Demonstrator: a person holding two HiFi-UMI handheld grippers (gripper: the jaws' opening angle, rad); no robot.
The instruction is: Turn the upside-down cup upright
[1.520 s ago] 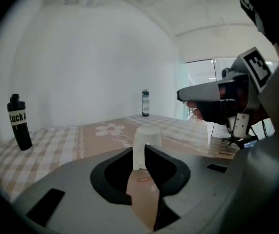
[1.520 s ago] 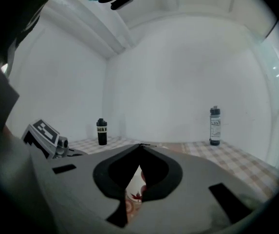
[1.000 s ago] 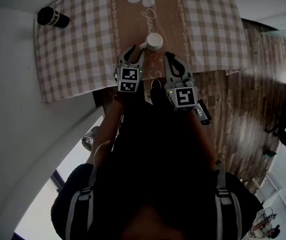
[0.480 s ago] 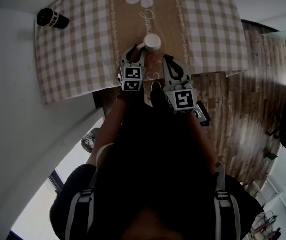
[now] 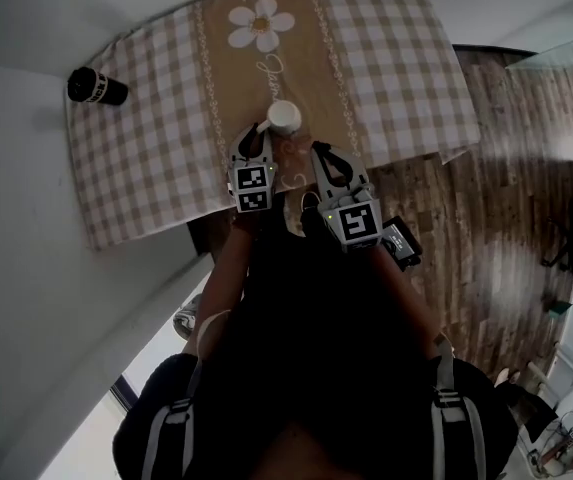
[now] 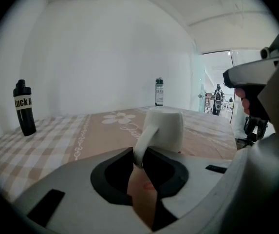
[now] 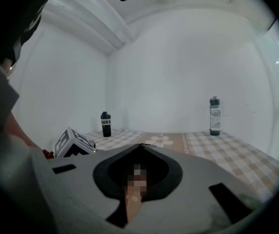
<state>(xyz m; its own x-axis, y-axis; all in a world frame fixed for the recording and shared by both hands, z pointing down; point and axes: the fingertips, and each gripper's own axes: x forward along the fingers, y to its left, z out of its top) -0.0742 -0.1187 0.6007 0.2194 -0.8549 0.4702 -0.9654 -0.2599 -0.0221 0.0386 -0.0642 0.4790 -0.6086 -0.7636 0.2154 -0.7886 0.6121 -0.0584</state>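
Grasp stage only: your left gripper (image 5: 263, 130) has just been closing its fingers on the handle (image 6: 144, 139) of the white cup (image 5: 285, 117), which sits mouth-down on the table (image 5: 146, 148). Your right gripper (image 5: 318, 151) is closed and empty. Lifting and inverting remain.

**Three cameras: one on my head, one on each gripper**

Head view: sits on my head and faces steeply down over my body. The tabletop (image 5: 146, 158) is far off in the upper frame, with my left gripper (image 5: 261, 128) and right gripper (image 5: 318, 150) mid-frame.

Left gripper view: looks along its jaws, low and nearly level across the tabletop, with the cup (image 6: 166, 129) very near.

Right gripper view: same low look along its jaws toward the white wall (image 7: 178, 72), with the left gripper's marker cube (image 7: 71, 143) at frame left.

All three share the black bottle (image 5: 97, 87) and the daisy print (image 5: 260, 24).
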